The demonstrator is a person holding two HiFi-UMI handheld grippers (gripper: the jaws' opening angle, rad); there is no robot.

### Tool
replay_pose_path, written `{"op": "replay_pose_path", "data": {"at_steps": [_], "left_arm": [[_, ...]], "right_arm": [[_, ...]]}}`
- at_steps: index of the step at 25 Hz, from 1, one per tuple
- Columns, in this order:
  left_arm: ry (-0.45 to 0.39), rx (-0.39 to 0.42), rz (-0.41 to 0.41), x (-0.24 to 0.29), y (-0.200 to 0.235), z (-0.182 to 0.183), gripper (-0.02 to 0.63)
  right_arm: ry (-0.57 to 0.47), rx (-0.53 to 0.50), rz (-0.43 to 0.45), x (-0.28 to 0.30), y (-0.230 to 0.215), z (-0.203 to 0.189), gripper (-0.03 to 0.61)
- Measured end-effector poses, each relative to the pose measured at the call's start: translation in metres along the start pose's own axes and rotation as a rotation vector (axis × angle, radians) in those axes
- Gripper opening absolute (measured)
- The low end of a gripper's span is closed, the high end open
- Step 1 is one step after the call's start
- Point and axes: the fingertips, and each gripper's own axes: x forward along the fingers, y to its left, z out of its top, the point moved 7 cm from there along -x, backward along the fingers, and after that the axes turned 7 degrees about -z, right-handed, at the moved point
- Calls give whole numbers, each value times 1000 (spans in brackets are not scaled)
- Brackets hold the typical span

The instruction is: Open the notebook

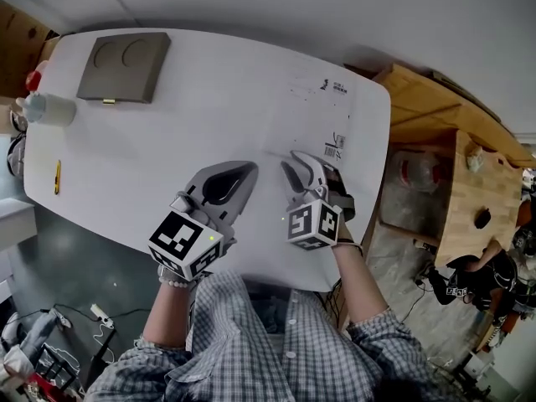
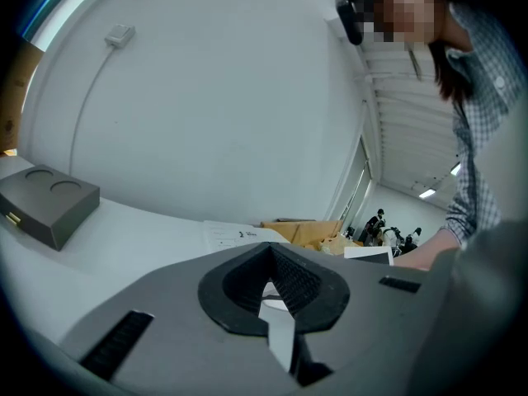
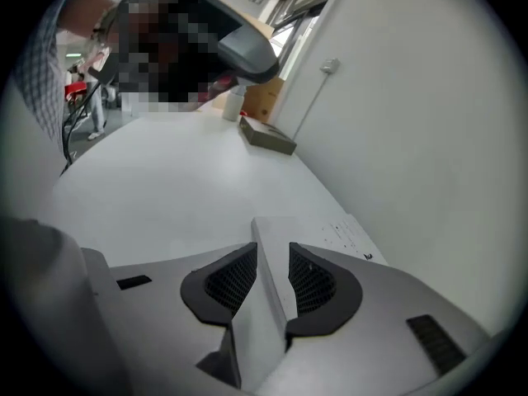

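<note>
1. The grey box point(image 1: 124, 65) lies at the bench's point(image 1: 201, 107) far left corner, well apart from the work. This likely keeps the middle free for the cover to swing.
2. The left tool point(image 1: 249, 167) has its jaws pressed together on nothing. It hovers just left of the notebook point(image 1: 311, 111), probably ready to steady it or flatten a page.
3. The right tool point(image 1: 300, 167) has its jaws a moderate gap apart. The notebook's near corner shows through that gap and touches neither pad. I judge it is lining up to pinch the cover there.
4. The notebook lies closed and flat at centre right, its printed cover facing up.
5. The white cover on the white bench makes its edges faint. The right tool hides the near edge in the head view. I cannot tell which side is the spine.
</note>
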Motion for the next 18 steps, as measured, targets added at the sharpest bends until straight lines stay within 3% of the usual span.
{"op": "replay_pose_path", "data": {"at_steps": [13, 15, 18], "left_arm": [[55, -58, -4, 15, 22, -20, 8], [76, -80, 7, 19, 27, -25, 8], [118, -124, 26, 25, 33, -34, 8]], "right_arm": [[63, -90, -11, 19, 5, -13, 71], [60, -42, 17, 18, 4, -14, 60], [56, 164, 73, 17, -3, -18, 55]]}}
